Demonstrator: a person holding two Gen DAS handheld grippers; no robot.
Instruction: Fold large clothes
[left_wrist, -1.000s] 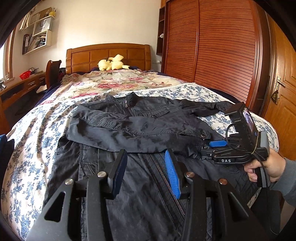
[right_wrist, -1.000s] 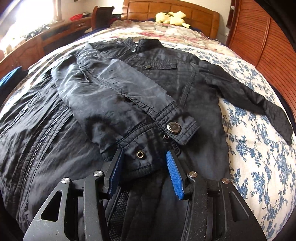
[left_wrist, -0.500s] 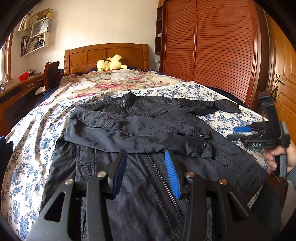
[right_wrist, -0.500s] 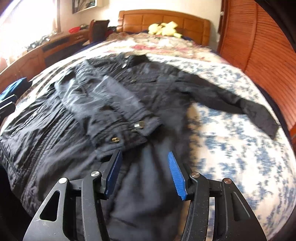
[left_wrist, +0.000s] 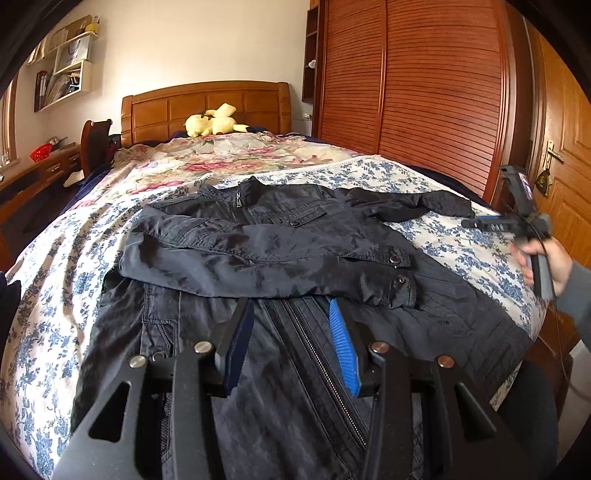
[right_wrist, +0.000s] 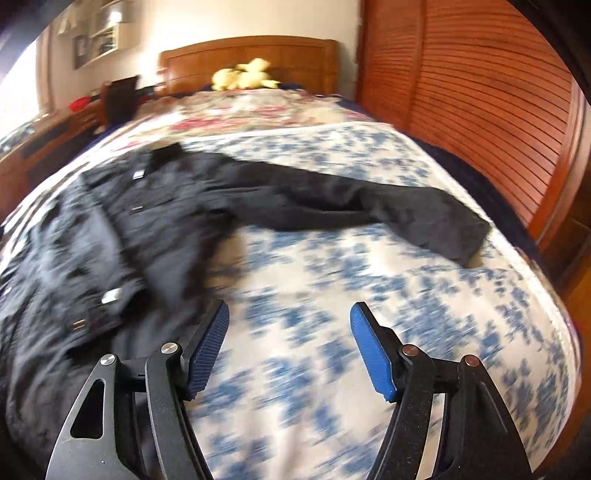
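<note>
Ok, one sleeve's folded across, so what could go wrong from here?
The other sleeve lies out near the bed's edge; a loose pinch by the open right gripper, whose jaws have just been opening, could drag it off. Pulling it may also shift the folded sleeve on the jacket.

The black cloth jacket (left_wrist: 266, 243) has a faint sheen, stitched seams, metal snap buttons and a metal zip. Under it, the blue-flowered white bed cover (left_wrist: 454, 240) is matt woven cloth. The ribbed reddish wooden wardrobe doors (left_wrist: 436, 92) look polished. The left gripper (left_wrist: 291, 343) is matt black plastic with ridged blue rubbery pads (left_wrist: 343, 350) and shiny metal pins.
</note>
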